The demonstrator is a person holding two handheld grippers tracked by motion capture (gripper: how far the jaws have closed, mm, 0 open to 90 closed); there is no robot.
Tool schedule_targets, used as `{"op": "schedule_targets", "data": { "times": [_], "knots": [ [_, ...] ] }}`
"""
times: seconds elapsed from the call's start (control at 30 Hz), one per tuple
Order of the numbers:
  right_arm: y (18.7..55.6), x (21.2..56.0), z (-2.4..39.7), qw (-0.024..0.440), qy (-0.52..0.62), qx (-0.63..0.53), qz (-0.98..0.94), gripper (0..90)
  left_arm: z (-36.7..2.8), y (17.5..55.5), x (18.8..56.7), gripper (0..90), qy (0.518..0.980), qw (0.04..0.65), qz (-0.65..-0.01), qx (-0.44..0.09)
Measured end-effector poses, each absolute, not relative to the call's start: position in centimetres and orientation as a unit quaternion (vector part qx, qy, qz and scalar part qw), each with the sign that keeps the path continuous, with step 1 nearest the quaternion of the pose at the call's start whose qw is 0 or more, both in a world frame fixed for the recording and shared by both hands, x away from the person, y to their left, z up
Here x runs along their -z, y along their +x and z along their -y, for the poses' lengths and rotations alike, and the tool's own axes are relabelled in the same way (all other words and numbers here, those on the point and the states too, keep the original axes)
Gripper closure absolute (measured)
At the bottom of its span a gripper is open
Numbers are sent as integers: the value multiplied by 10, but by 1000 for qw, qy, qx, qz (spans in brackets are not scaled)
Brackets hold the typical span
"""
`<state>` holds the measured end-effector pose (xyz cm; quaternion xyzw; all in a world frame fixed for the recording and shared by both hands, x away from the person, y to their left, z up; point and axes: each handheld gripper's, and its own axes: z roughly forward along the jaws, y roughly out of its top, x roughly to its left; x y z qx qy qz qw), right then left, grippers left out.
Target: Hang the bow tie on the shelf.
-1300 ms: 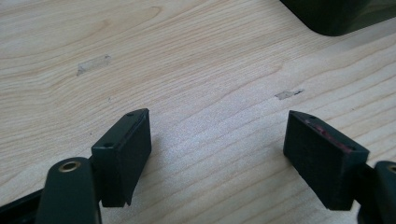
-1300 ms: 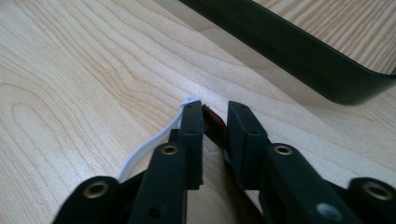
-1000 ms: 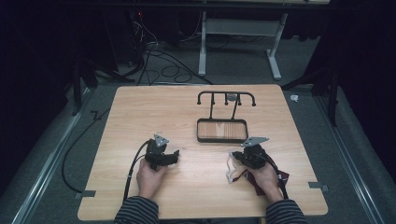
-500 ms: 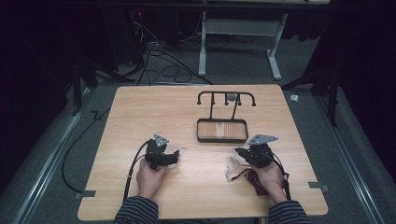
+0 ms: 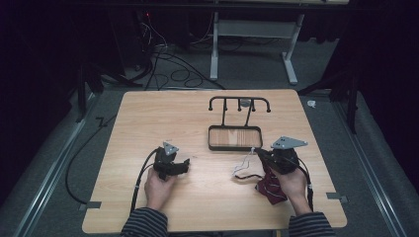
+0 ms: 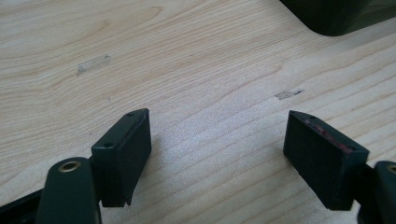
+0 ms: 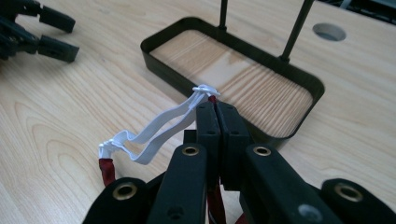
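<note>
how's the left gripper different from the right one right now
The left gripper has its jaws wide apart with nothing between them; the right gripper has its jaws pressed shut on a white elastic loop attached to dark red cloth. The left gripper sits out on bare table; the right gripper is right beside the black tray. Each is held in a hand.

Standing at the table's [image 5: 148, 113] far middle: a rack [image 5: 239, 103], with a tray [image 5: 234, 144] at its foot. Lying near the tray's right front corner: a cloth [image 5: 269, 185] with its strap [image 5: 244, 165]. Resting well to the left: the left gripper [image 5: 187, 165].
</note>
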<state>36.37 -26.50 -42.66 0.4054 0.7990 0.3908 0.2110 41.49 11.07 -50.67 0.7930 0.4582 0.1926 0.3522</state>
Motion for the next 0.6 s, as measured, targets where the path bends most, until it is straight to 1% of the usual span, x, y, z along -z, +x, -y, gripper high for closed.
{"op": "schedule_targets", "data": {
  "times": [0.4, 0.6],
  "knots": [
    [359, 389, 266, 244, 392, -417, -783, 900, -111, 415, 507, 238, 793, 352, -458, -193],
    [362, 377, 261, 251, 383, -425, -781, 900, -111, 415, 507, 238, 793, 352, -458, -193]
  ]
}}
